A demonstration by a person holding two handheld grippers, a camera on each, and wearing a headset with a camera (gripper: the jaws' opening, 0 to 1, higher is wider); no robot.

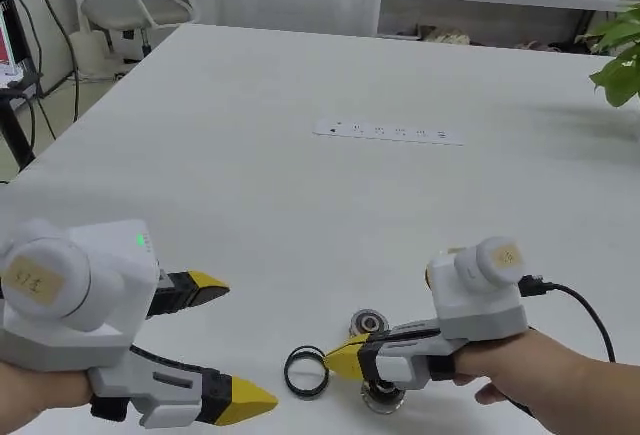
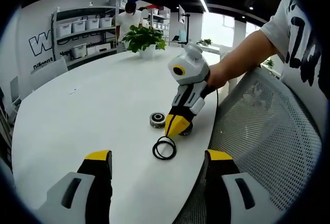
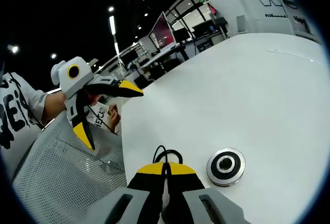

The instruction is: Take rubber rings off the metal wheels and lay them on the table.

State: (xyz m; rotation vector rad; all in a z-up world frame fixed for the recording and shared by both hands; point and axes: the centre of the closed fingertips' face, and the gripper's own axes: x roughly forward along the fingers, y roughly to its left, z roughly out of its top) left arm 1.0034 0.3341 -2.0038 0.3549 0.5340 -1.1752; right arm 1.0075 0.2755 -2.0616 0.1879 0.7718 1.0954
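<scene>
We hold the left gripper (image 1: pixel 250 343) spread wide above the white table (image 1: pixel 300 205). The right gripper (image 1: pixel 332 359) is pressed closed, its tips touching the black rubber rings (image 1: pixel 288 373), which lie flat beside two metal wheels (image 1: pixel 369 322). A power strip (image 1: pixel 388 133) lies mid-table, with a plant (image 1: pixel 620 55) and a chair (image 1: pixel 310 0) beyond.
</scene>
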